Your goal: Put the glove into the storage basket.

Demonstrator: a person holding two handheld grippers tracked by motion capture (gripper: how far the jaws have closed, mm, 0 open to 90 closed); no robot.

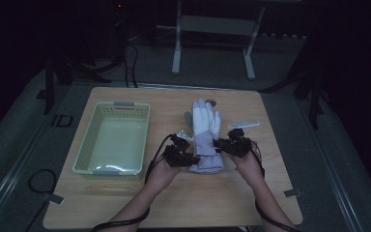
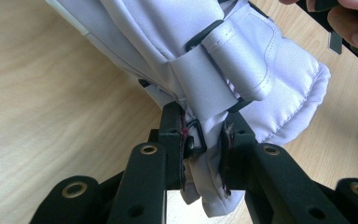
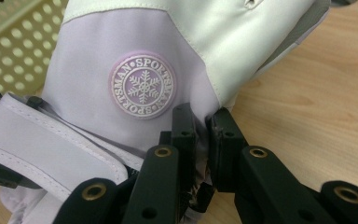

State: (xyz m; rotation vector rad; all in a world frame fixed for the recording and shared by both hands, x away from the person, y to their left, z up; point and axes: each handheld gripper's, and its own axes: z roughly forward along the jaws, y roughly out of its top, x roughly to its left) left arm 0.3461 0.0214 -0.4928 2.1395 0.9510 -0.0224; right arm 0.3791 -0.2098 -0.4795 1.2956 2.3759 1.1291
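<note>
A white and lilac ski glove [image 1: 206, 133] lies on the wooden table, fingers pointing away from me. My left gripper [image 1: 189, 158] is shut on the left side of its cuff; in the left gripper view the jaws pinch the lilac fabric [image 2: 205, 154] beside a strap and a black buckle. My right gripper [image 1: 221, 144] is shut on the cuff's right edge. In the right gripper view the jaws clamp the fabric just below a round snowflake badge [image 3: 143, 87]. The cuff end looks slightly lifted off the table.
A pale green plastic basket [image 1: 112, 139] stands to the left of the glove, and its mesh wall [image 3: 14, 42] shows behind it. A small white flat piece [image 1: 244, 124] lies to the glove's right. A round grey object [image 1: 211, 102] sits beyond the fingertips.
</note>
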